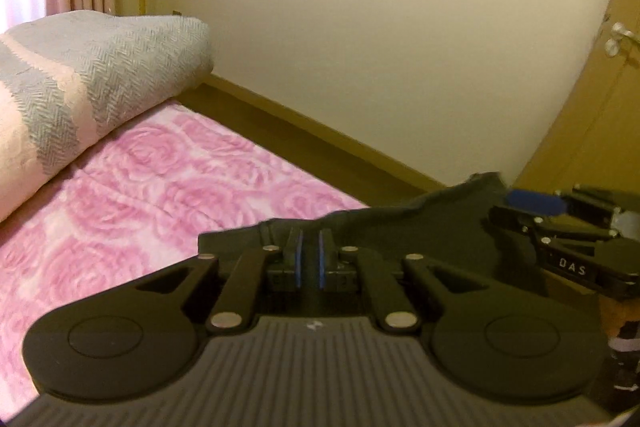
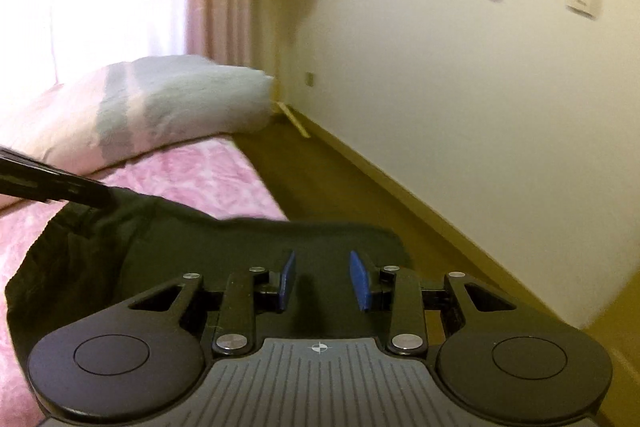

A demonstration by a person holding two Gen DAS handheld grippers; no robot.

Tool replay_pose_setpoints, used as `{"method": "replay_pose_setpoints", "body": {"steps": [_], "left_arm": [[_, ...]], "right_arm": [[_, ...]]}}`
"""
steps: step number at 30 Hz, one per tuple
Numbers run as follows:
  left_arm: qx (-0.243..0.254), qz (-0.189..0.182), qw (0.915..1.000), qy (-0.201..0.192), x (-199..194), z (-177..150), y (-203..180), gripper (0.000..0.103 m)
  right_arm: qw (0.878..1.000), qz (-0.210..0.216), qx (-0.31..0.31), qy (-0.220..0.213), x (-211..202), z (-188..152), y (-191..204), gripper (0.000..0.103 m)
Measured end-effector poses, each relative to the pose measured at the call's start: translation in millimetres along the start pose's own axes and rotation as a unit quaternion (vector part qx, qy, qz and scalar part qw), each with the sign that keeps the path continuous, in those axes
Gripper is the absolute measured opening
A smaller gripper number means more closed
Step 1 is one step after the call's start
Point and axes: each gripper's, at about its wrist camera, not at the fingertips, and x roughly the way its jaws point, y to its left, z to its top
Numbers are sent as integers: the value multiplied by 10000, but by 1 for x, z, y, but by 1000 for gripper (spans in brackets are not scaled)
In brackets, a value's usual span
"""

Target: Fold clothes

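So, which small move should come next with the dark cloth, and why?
Probably close the right tool on the dark cloth. Its blue pads stand apart with the cloth's edge lying between them, while the left tool already looks shut on the other end. With both ends held, the cloth could be lifted over the pink bedspread for folding.

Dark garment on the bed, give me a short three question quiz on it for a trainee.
1. True or false: the left tongs are shut on the dark garment.
2. How do the right tongs stand? A) shut on the garment B) open, with the garment behind them C) out of view
3. Fill in: the garment lies on a pink ____-patterned bedspread, with a folded grey and pink blanket at the far end.

Key: 1 true; 2 B; 3 rose
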Motion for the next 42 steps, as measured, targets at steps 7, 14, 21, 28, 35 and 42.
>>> {"method": "replay_pose_setpoints", "body": {"steps": [7, 14, 21, 28, 35, 42], "left_arm": [[-607, -192, 9979, -75, 25, -18, 29, 3], [-901, -277, 9955, -102, 29, -16, 33, 3], [-618, -272, 9977, -109, 29, -18, 30, 3], [-869, -407, 9953, -148, 28, -17, 36, 3], [-559, -210, 9976, -343, -23, -22, 23, 5], [-345, 15, 9993, -105, -80, -88, 14, 7]], "right_arm": [[9990, -136, -391, 191, 71, -4, 27, 34], [9973, 456, 569, 4, 62, 13, 7, 34], [9957, 667, 387, 508, 99, 13, 18, 34], [9935, -7, 1122, 173, 70, 16, -33, 34], [9981, -90, 580, 166, -14, -25, -1, 34], [9973, -349, 559, 313, -75, -69, 46, 34]]}}
